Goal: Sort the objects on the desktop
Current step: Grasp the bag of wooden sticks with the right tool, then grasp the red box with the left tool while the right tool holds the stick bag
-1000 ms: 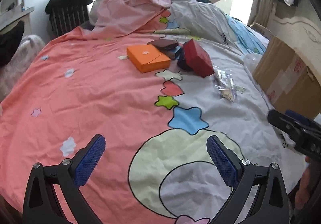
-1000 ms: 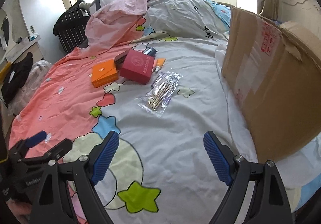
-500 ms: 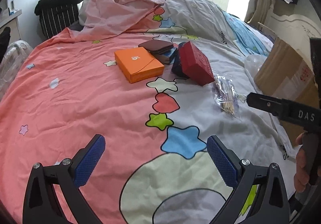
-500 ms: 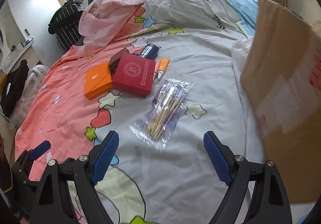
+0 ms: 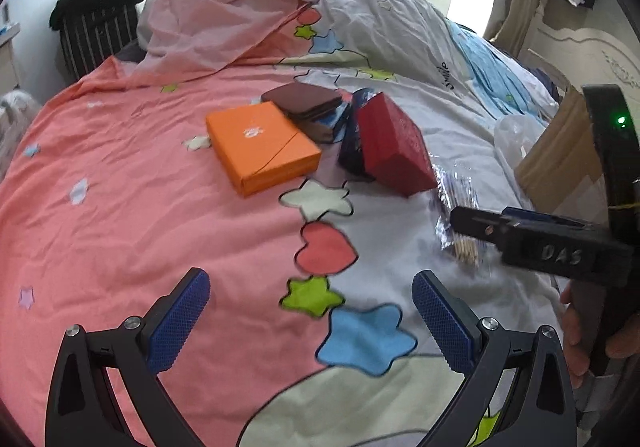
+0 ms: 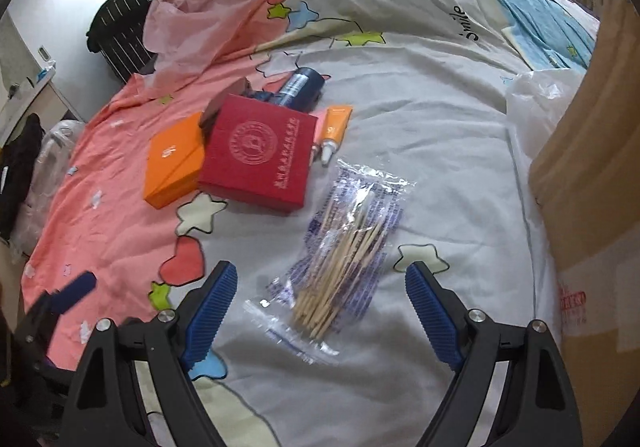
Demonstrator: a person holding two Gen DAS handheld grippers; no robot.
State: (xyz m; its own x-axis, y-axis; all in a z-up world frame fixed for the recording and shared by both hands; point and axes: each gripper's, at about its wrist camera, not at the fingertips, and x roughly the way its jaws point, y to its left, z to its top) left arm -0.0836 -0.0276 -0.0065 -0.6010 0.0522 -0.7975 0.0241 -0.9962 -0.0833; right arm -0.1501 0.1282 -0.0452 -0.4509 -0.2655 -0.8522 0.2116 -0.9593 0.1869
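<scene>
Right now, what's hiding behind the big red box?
Behind the red box peek a dark blue bottle, an orange tube and a brown wallet. The box covers their lower parts, so anything else under there stays hidden.

We see a soft, wrinkled cloth bedsheet (image 6: 440,151) with a matt finish, and on it a clear, glossy plastic bag (image 6: 340,247) of pale wooden sticks. Just beside that bag lies a red box (image 6: 256,155) with a finely textured matt cover, and touching the box an orange box (image 6: 172,163) of smooth matt card. Our right gripper (image 6: 320,303), near the bag, has ribbed blue pads (image 6: 212,307) on matt black plastic arms with shiny metal screws.
</scene>
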